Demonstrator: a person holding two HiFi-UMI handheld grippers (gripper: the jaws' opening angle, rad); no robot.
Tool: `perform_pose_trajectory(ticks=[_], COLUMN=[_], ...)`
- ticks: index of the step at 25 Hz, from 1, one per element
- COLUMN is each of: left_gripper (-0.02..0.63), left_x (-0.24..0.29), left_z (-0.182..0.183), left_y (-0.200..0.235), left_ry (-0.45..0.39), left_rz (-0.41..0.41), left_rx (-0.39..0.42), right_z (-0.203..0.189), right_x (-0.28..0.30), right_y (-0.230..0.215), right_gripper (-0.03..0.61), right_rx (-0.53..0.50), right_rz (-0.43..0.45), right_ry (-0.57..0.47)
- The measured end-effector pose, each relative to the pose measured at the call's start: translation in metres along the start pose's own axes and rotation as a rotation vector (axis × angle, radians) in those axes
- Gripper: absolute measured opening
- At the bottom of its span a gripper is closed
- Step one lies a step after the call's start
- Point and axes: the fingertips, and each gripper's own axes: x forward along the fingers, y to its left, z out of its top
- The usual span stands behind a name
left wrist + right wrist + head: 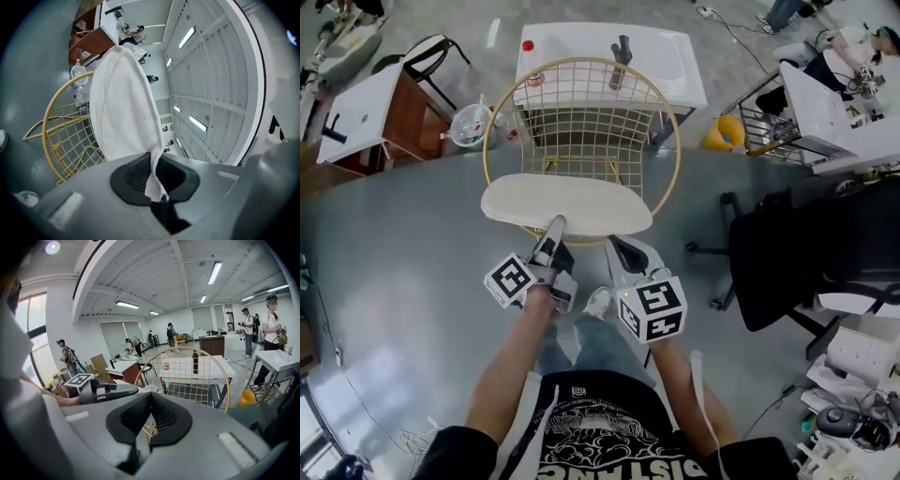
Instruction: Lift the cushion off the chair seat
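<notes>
Cream fabric of the flat oval cushion (567, 206) is clenched at its front edge in your left tool (553, 230). The whole pad therefore hangs from this one pinch, above the seat of the gold wire chair (581, 103), and it seems to be free of the seat. Your right tool (625, 251) waits just beside, its jaws nearly together on nothing. I think it could support the far side if the cushion sags.

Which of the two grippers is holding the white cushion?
The left gripper: its jaws pinch the cushion by its edge, while the right gripper holds nothing.
</notes>
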Motion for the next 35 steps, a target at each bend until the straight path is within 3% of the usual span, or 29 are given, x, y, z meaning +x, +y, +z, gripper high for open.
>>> perform_pose_trajectory(ticks=[4,9,17,30,35], left_gripper=[0.028,0.029,0.029,0.031,0.032], left_x=[-0.006,-0.01,-0.015,-0.011,-0.011], left_z=[0.012,0.028,0.028,0.023,0.018], left_y=[-0.031,-0.069,-0.131,-0.145,-0.149], left_ry=[0.028,0.067,0.084,0.121,0.114], left_rz=[-0.018,-0.035,-0.095,-0.122,-0.129], left_rx=[0.022,0.105,0.145,0.187,0.164], right_z=[0.025,0.055,0.094,0.108,0.108], right_x=[-0.008,-0.017,-0.038,-0.039,-0.042], right_y=[0.016,0.031,0.046,0.05,0.05], right_gripper=[-0.005,-0.005,-0.005,-0.005,-0.005], right_rx=[0.011,0.018,0.058,0.037,0.036], right_rz=[-0.022,-0.058,-0.08,-0.11,-0.105], right_ry=[-0.054,-0.125,-0.236,-0.278,-0.271])
